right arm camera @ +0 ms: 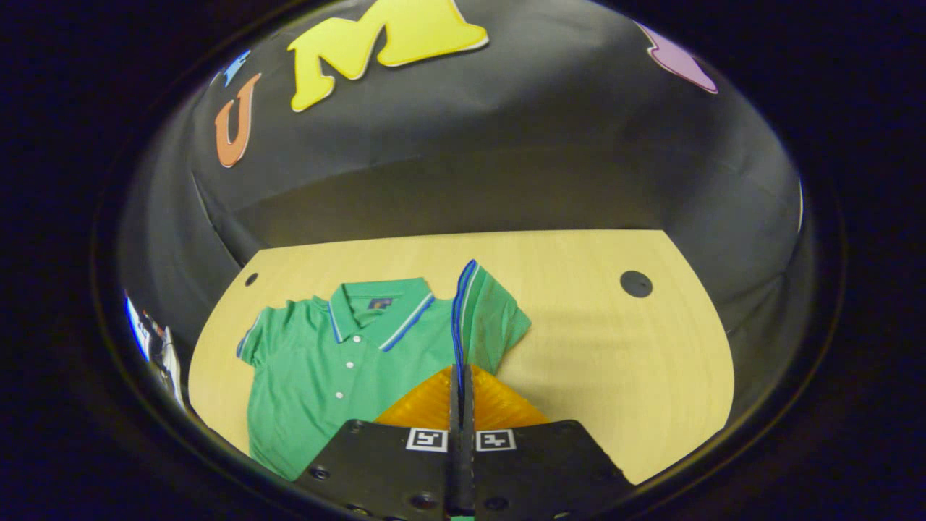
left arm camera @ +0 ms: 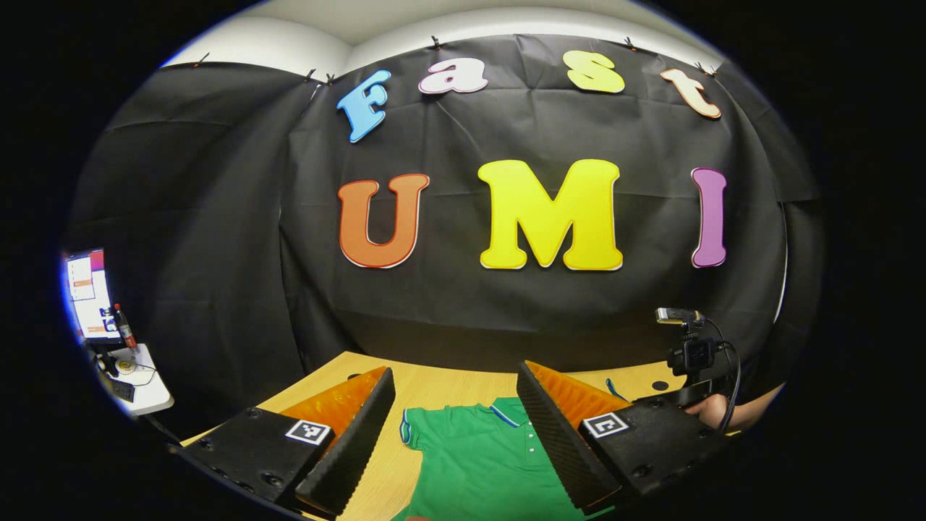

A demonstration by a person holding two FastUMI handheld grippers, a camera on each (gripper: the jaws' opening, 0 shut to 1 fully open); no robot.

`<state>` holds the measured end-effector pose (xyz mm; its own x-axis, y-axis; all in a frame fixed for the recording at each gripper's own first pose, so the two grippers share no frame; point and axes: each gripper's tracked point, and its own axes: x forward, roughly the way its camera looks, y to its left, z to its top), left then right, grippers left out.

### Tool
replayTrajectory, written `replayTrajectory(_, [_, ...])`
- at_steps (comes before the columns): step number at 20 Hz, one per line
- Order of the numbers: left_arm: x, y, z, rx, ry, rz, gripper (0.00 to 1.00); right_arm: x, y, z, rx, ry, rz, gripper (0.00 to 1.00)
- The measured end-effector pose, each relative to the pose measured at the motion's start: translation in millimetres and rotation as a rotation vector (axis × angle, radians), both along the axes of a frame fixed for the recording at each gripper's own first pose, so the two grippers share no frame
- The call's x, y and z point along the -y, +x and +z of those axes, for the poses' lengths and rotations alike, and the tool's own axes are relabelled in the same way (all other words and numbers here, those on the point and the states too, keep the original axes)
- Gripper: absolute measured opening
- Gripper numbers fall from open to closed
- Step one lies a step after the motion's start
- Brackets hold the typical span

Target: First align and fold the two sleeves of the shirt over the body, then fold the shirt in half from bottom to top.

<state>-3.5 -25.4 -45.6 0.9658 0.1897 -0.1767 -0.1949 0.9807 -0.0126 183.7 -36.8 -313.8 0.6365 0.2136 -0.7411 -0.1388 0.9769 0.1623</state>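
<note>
Right gripper pinches the sleeve cuff, lifted edge-on, body of shirt lying to its left on the table; left gripper hangs open above the other shoulder.

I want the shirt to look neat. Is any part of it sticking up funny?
Yes. In the right gripper view, one sleeve of the green shirt stands up off the table while the other sleeve lies flat. The right claw is shut on its striped edge, lifting it. That is part of folding, not a mess.
</note>
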Motion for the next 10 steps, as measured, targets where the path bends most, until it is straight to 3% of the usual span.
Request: replayTrajectory(10, [-76.1, -43.3, 0.8, -0.027, 0.036, 0.119, 1.00, -96.7, -2.6, -30.0, -0.055, -0.021, 0.011, 0.00])
